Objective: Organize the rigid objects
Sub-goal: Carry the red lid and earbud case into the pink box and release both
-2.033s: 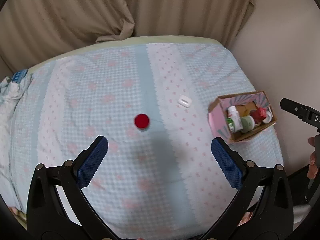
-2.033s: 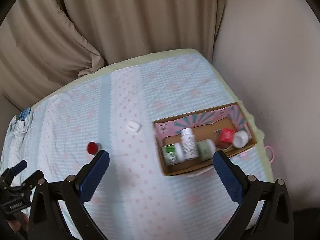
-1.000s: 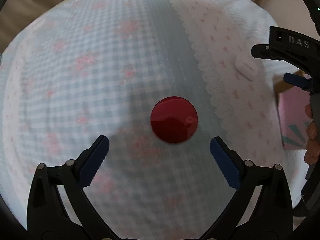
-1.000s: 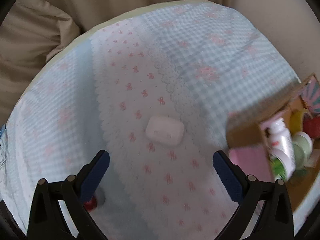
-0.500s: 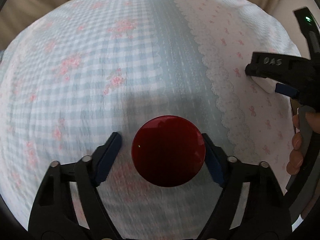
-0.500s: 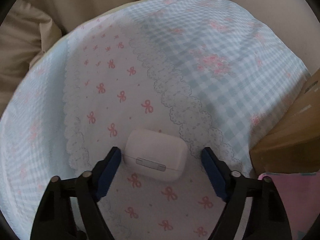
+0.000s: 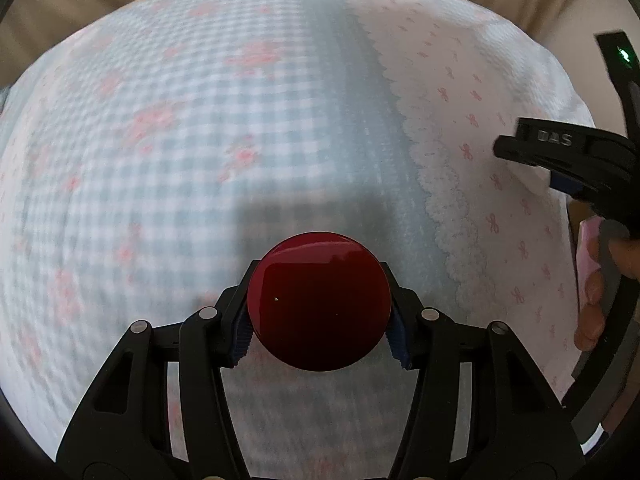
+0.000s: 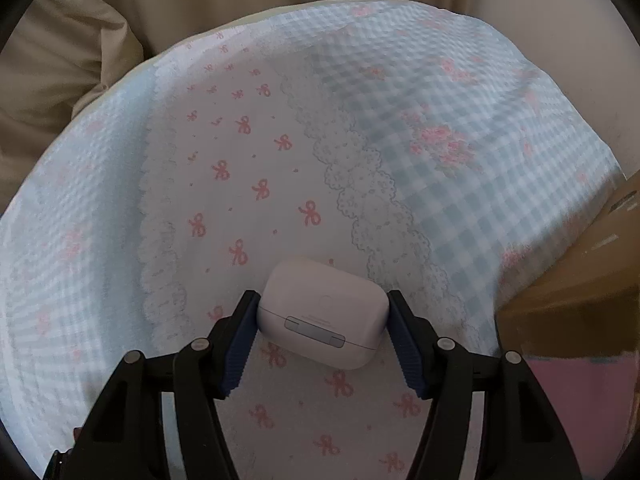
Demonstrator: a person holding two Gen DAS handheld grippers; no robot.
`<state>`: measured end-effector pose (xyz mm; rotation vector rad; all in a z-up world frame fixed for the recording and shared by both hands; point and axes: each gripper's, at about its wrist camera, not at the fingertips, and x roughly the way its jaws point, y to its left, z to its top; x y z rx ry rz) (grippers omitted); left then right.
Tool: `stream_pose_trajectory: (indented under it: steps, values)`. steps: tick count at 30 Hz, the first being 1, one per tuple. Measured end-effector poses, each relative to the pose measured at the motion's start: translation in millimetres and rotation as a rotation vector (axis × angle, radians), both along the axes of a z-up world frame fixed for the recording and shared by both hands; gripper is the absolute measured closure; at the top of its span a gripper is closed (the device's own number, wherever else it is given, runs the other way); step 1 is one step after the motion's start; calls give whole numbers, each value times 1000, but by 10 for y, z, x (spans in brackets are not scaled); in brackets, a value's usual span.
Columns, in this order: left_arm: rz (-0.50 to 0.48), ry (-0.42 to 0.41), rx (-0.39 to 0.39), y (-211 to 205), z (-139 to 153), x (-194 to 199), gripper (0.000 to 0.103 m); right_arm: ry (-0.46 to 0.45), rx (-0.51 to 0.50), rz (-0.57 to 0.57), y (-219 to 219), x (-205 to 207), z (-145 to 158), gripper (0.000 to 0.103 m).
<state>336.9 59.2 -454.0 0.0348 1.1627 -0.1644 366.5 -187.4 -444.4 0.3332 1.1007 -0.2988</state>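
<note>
In the left wrist view my left gripper (image 7: pixel 319 318) is shut on a round red lid (image 7: pixel 319 300), its blue pads pressed against both sides, low over the checked cloth. In the right wrist view my right gripper (image 8: pixel 323 334) is shut on a white earbud case (image 8: pixel 323 314), hinge side facing the camera, on the bow-patterned strip of the cloth. The right gripper also shows at the right edge of the left wrist view (image 7: pixel 560 164), with a corner of the white case (image 7: pixel 534 178) under it.
A cardboard box (image 8: pixel 580 284) with a pink flap (image 8: pixel 580 392) stands close to the right of the white case; its pink edge shows in the left wrist view (image 7: pixel 588 248). A beige curtain (image 8: pixel 80 40) hangs behind the cloth-covered table (image 7: pixel 160 120).
Both grippers came down from high above the table, closed in on their objects and shut: the left on the red lid, the right on the white case.
</note>
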Motion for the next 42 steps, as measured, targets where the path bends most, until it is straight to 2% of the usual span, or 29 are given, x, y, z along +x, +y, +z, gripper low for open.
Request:
stream_pose_trajectory:
  steps: [4, 7, 9, 12, 15, 19, 27, 29, 34, 37, 42]
  values:
    - [32, -13, -12, 103, 242, -137, 52, -25, 16, 16, 39, -139, 219, 44]
    - [21, -39, -22, 119, 521, -281, 52, -58, 25, 32, 70, -290, 489, 44]
    - [-8, -52, -39, 109, 767, -391, 52, -85, 28, 46, 84, -441, 740, 44]
    - [-74, -30, -83, 93, 1038, -516, 52, -112, 30, 69, 109, -647, 1074, 44]
    - [-128, -40, -88, 45, 1365, -711, 52, -122, 33, 95, 84, -945, 1508, 44]
    - [-177, -74, -112, -2, 1827, -908, 52, -106, 71, 99, -74, -1312, 1962, 44]
    - [-219, -171, -164, -364, 2558, -1196, 52, -110, 11, 129, -548, -1945, 2698, 44]
    - [-226, -190, -174, -531, 2735, -1253, 52, -116, 3, 132, -700, -2055, 2827, 44]
    - [-231, -210, -183, -988, 2942, -1344, 52, -131, 24, 136, -1146, -2206, 3019, 44]
    - [-224, -202, -200, -1327, 2969, -1375, 52, -126, 42, 150, -1423, -2226, 3033, 44]
    - [-249, -174, -206, -2023, 2849, -1338, 52, -101, 74, 169, -1927, -2217, 2921, 44]
